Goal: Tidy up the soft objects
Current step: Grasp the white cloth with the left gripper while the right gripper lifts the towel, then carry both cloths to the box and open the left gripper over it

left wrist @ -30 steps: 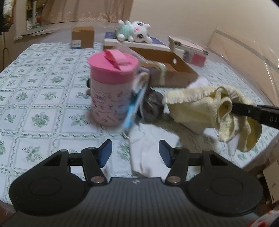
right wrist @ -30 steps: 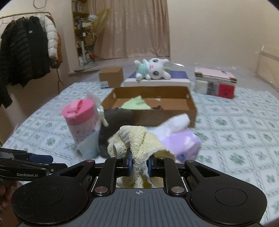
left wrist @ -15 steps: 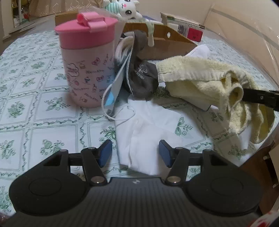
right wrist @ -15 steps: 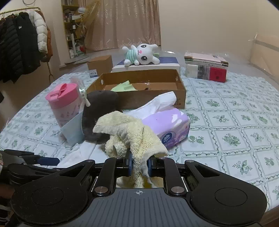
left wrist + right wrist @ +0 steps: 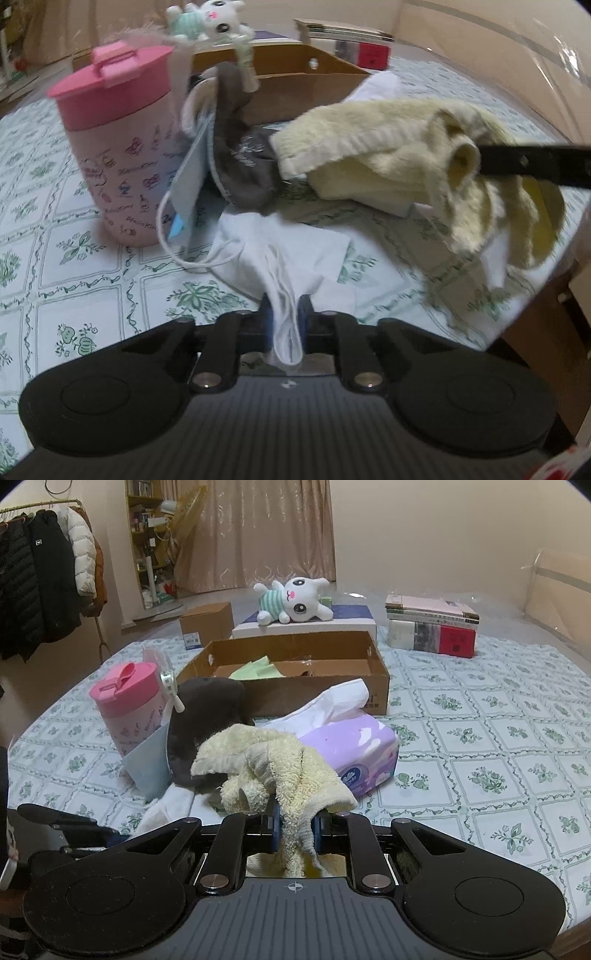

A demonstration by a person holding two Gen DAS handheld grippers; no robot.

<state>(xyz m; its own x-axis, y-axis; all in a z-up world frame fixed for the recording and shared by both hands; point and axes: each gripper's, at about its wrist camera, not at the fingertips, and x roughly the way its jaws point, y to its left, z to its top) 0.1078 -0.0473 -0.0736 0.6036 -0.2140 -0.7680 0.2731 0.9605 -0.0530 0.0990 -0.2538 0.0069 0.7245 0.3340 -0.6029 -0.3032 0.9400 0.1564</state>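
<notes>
Right wrist view shows the cardboard box (image 5: 295, 672) behind the clutter, holding only a green cloth (image 5: 255, 670) as far as can be seen. The yellow towel (image 5: 273, 764) hangs near the tissue pack (image 5: 354, 749), pinched in the right gripper (image 5: 295, 827). The white cloth (image 5: 291, 254) lies on the tablecloth, a fold clamped by the left gripper (image 5: 284, 325). The dark grey cloth (image 5: 240, 155) leans by the pink cup (image 5: 118, 147). Judging by this, most sorting remains.
</notes>
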